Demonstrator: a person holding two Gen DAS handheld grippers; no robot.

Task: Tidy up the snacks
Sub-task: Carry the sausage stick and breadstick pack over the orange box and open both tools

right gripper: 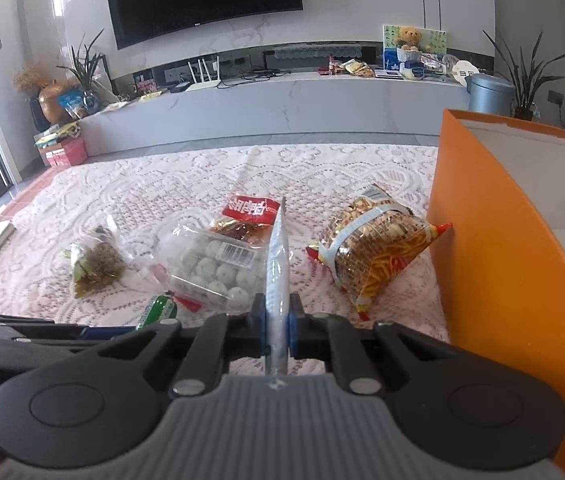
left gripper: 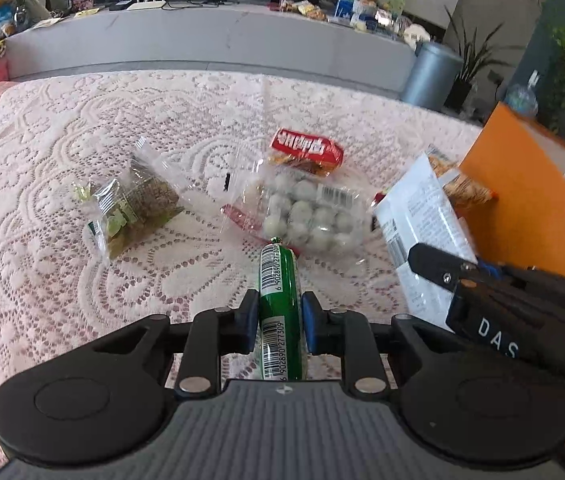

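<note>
My left gripper [left gripper: 280, 326] is shut on a green sausage stick [left gripper: 280, 300] with barcodes, held above the lace cloth; its tip shows in the right wrist view [right gripper: 158, 310]. My right gripper [right gripper: 276, 330] is shut on a flat white packet [right gripper: 276, 264], seen edge-on; in the left wrist view the packet [left gripper: 422, 216] is at right. On the cloth lie a bag of white balls [left gripper: 310, 216] [right gripper: 218, 266], a red packet [left gripper: 306, 150] [right gripper: 248, 214], a green snack bag [left gripper: 130, 208] [right gripper: 96, 266] and a bag of yellow sticks [right gripper: 374, 248].
An open orange box [right gripper: 494, 264] [left gripper: 530, 208] stands at the right, next to the bag of yellow sticks. A lace tablecloth [left gripper: 82, 128] covers the table. Beyond are a TV bench, a grey bin [right gripper: 488, 94] and plants.
</note>
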